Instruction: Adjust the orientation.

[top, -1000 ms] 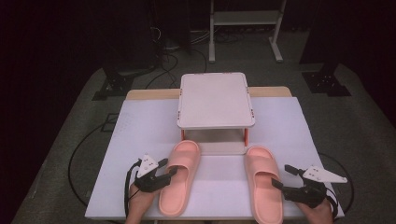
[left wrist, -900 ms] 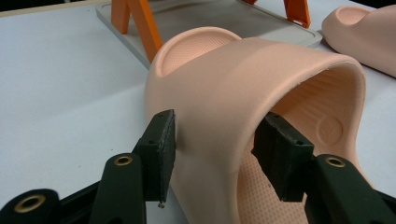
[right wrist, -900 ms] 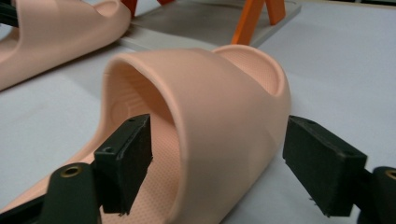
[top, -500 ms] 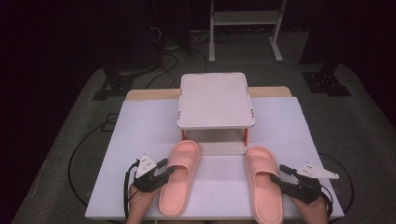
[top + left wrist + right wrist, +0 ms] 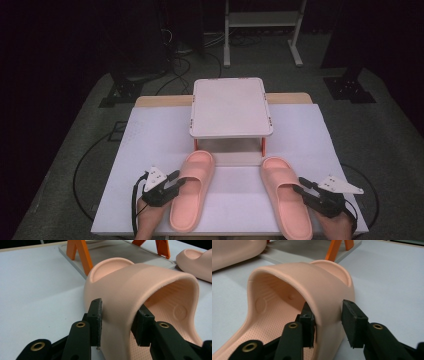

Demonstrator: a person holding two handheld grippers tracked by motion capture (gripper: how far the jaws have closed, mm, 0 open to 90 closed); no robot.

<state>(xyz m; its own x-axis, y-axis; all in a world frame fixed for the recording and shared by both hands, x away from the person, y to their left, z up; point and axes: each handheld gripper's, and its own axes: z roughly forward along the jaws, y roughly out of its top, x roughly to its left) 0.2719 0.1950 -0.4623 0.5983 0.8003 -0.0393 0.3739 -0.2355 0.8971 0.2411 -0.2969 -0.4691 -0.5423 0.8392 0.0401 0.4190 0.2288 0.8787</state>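
Note:
Two pale pink slippers lie toes-away on the white table, the left slipper [image 5: 192,192] and the right slipper [image 5: 286,197]. My left gripper [image 5: 177,181] comes in from the left slipper's outer side. Its jaws have just been closing, and they now pinch the strap's side wall [image 5: 117,305], one pad outside and one inside. My right gripper [image 5: 300,188] does the same from the right, its jaws also just closing. They clamp the right slipper's strap wall [image 5: 328,302], with the inner pad [image 5: 308,323] under the strap.
A small white raised shelf [image 5: 230,107] on orange legs [image 5: 80,252] stands just beyond the slippers' toes, over a grey base plate [image 5: 120,251]. The table's front edge [image 5: 225,233] runs close under both hands. Cables trail from each gripper.
Both grippers' jaws have narrowed onto the slipper straps, the right one from much wider. Hands and slippers have kept their places.

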